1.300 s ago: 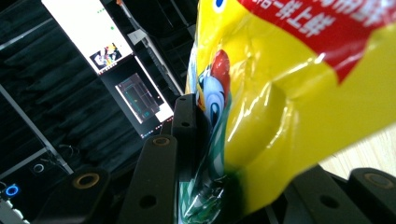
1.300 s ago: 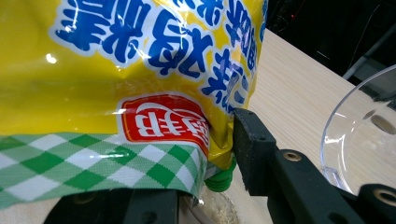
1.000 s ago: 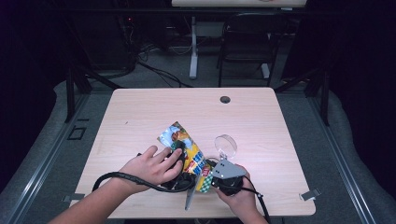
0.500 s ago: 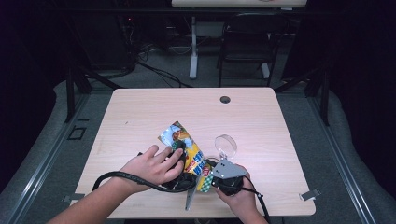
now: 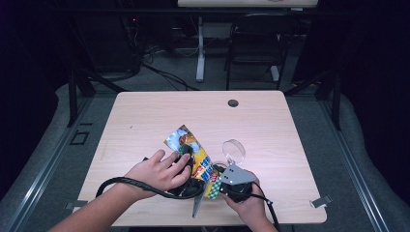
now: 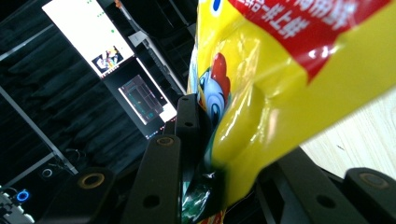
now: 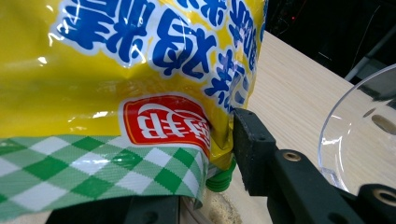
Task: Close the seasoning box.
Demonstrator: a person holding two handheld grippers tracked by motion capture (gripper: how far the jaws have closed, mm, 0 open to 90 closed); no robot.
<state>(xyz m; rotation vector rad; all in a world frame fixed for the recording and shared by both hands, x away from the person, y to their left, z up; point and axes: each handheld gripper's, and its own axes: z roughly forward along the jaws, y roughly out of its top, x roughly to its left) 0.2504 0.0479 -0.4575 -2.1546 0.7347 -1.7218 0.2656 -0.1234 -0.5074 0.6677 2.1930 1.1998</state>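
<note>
Sitting btw both grippers: snack bag (image 5: 193, 157)

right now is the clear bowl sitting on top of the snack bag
No, in the high view the clear bowl stands on the bare table just to the right of the snack bag, not on it.

The yellow snack bag (image 5: 196, 157) seems tilted slightly differently in the high view.

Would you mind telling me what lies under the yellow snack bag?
Under the snack bag is the wooden table; at its near end both grippers hold it. The right gripper view shows something green beneath its edge, mostly covered.
</note>
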